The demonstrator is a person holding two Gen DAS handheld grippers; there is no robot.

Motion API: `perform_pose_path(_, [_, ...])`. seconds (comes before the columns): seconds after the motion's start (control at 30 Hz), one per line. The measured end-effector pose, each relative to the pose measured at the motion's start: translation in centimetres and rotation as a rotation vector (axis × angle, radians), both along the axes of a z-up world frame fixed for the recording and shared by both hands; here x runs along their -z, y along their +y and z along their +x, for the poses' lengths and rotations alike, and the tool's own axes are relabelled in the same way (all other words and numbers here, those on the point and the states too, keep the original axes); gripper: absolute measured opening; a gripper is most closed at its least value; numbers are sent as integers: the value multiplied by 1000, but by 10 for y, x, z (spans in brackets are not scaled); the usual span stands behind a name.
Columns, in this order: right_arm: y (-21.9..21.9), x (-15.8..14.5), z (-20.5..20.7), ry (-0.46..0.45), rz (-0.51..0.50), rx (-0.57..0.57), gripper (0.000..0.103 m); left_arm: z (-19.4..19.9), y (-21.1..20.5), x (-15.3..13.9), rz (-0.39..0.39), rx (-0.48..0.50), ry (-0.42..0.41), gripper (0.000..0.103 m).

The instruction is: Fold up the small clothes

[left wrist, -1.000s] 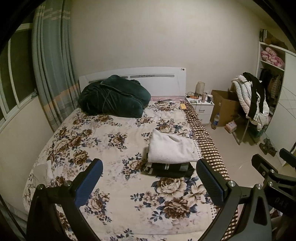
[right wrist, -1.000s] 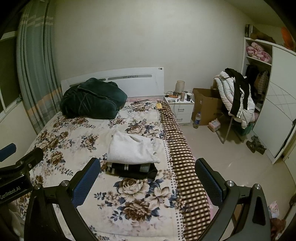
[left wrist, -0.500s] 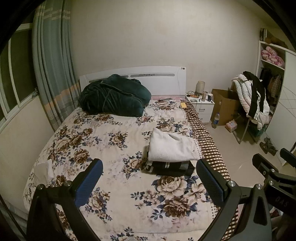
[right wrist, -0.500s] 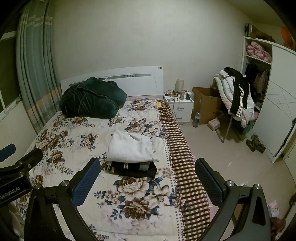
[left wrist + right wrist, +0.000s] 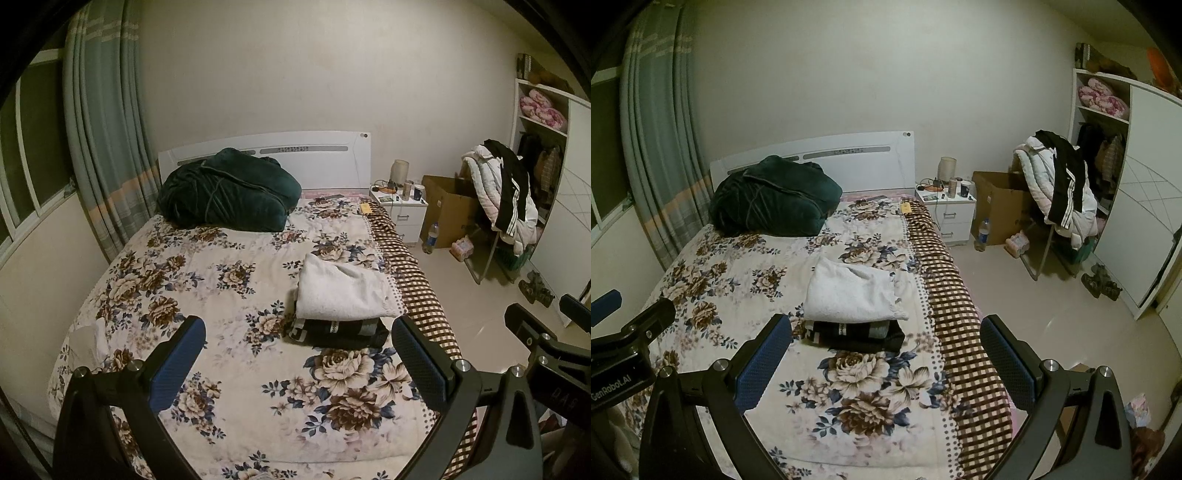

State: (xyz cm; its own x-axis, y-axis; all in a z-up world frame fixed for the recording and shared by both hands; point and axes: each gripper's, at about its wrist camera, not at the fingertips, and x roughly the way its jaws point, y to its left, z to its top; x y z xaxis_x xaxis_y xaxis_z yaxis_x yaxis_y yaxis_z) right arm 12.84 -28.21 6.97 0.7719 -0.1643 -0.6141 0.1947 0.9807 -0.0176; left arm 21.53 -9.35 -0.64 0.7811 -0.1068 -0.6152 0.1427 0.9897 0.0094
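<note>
A folded white garment (image 5: 341, 290) lies on top of a folded black garment (image 5: 338, 332) in a small stack near the right side of the floral bed cover (image 5: 207, 280). The stack also shows in the right wrist view, white garment (image 5: 849, 293) over black garment (image 5: 858, 334). My left gripper (image 5: 299, 356) is open and empty, held above the foot of the bed, short of the stack. My right gripper (image 5: 886, 354) is open and empty, at a similar height, to the right. A small white cloth (image 5: 86, 345) lies at the bed's left edge.
A dark green quilt bundle (image 5: 225, 192) sits at the white headboard (image 5: 314, 155). A checked blanket (image 5: 945, 295) runs along the bed's right edge. A nightstand (image 5: 947, 214), cardboard box (image 5: 1001, 206), chair heaped with coats (image 5: 1058, 184) and wardrobe (image 5: 1137, 206) stand right. Curtains (image 5: 99, 140) hang left.
Both grippers have drawn back slightly from the bed, so the stack looks a little smaller and farther. Both stay open and empty. The clothes have not moved.
</note>
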Motion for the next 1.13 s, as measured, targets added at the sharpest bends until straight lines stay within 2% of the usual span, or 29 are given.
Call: perform_pose_path(1.13, [-1, 0, -8, -7, 4, 13, 103, -7, 5, -1, 1, 4, -9, 103])
